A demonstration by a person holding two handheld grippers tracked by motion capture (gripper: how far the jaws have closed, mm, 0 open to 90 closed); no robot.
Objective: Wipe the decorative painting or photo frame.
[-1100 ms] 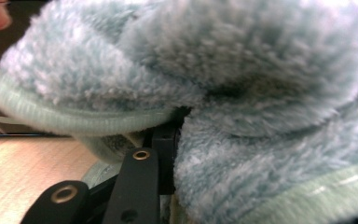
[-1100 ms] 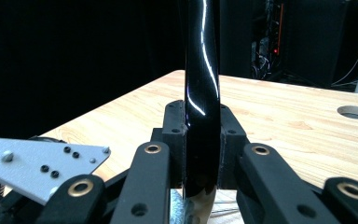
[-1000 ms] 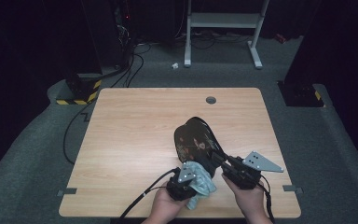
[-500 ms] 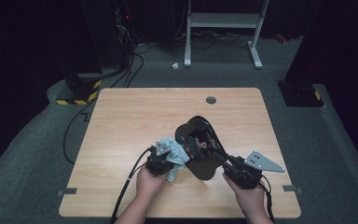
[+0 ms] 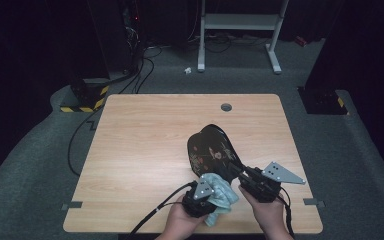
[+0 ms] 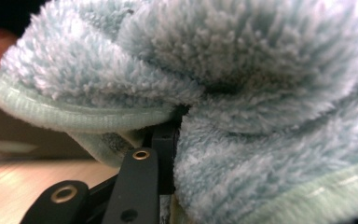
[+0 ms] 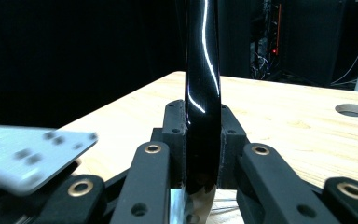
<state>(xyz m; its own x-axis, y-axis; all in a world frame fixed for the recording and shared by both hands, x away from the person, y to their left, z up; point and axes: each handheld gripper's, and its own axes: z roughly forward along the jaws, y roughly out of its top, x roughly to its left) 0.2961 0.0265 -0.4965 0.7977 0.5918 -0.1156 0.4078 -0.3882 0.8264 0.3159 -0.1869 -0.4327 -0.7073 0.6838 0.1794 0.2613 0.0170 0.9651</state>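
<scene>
In the high view the left gripper (image 5: 211, 192) has come back from the left of the dish (image 5: 211, 151), where it hung half a second ago, to the near table (image 5: 145, 145) edge, and its cloth (image 5: 222, 192) now lies against the dish's near end, much as a second ago. The dish, a dark patterned oval, stands tilted up on the wood, its near rim gripped by the right gripper (image 5: 241, 172), which has hardly moved. The hands are cut off by the bottom edge, and the cloth hides the left claw's tips. In the left gripper view the cloth (image 6: 242, 93), pale blue and fluffy with a stitched hem, bulges over the claw (image 6: 168, 135); one black finger (image 6: 137, 186) runs up into a fold, so the claw is pinching the cloth, though the far finger is buried. In the right gripper view the claw (image 7: 203, 135) is pressed together on the glossy black rim (image 7: 202, 70) of the dish, seen edge-on; its top is cut off, and a grey plate (image 7: 23, 156) at lower left is blurred.
</scene>
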